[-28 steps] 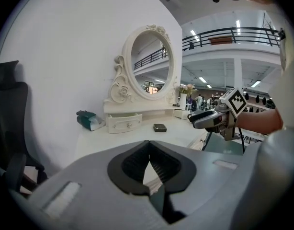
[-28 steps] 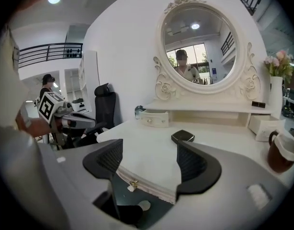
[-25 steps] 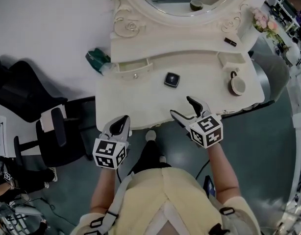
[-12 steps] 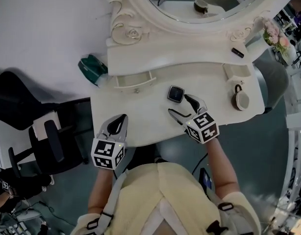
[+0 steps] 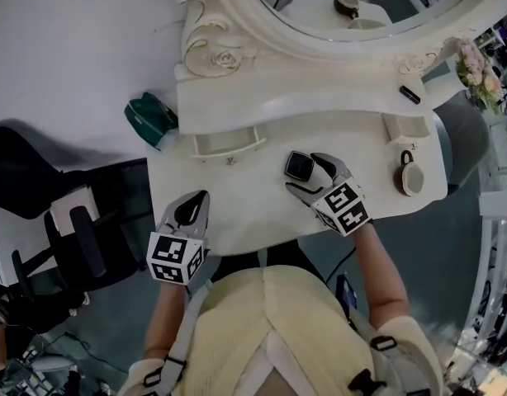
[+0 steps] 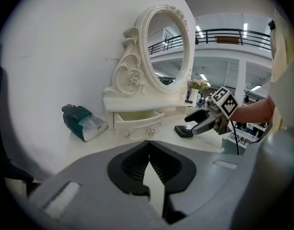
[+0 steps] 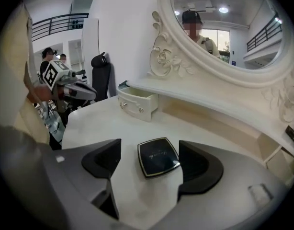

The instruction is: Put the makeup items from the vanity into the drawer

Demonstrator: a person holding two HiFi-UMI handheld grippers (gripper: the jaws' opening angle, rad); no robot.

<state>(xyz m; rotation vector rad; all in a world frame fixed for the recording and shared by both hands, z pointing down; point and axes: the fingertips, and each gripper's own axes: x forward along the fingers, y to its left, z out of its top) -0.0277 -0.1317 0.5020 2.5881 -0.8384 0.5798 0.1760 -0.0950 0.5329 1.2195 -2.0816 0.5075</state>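
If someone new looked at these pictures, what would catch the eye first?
An ornate white oval mirror rises behind the vanity top. On it a black square compact lies between the right gripper's opening jaws, untouched. To its left, a small drawer stands pulled open.

The compact [image 5: 299, 166] is coloured glossy black, edged pale; the surface [image 5: 237, 209] is painted cream; the pouch [image 5: 150, 120] at ten o'clock, teal.

Right gripper [image 5: 307, 176] straddles the compact [image 7: 158, 156], jaws opening, pads clear of it; left gripper [image 5: 193, 208] hovers well to its left, jaws together.
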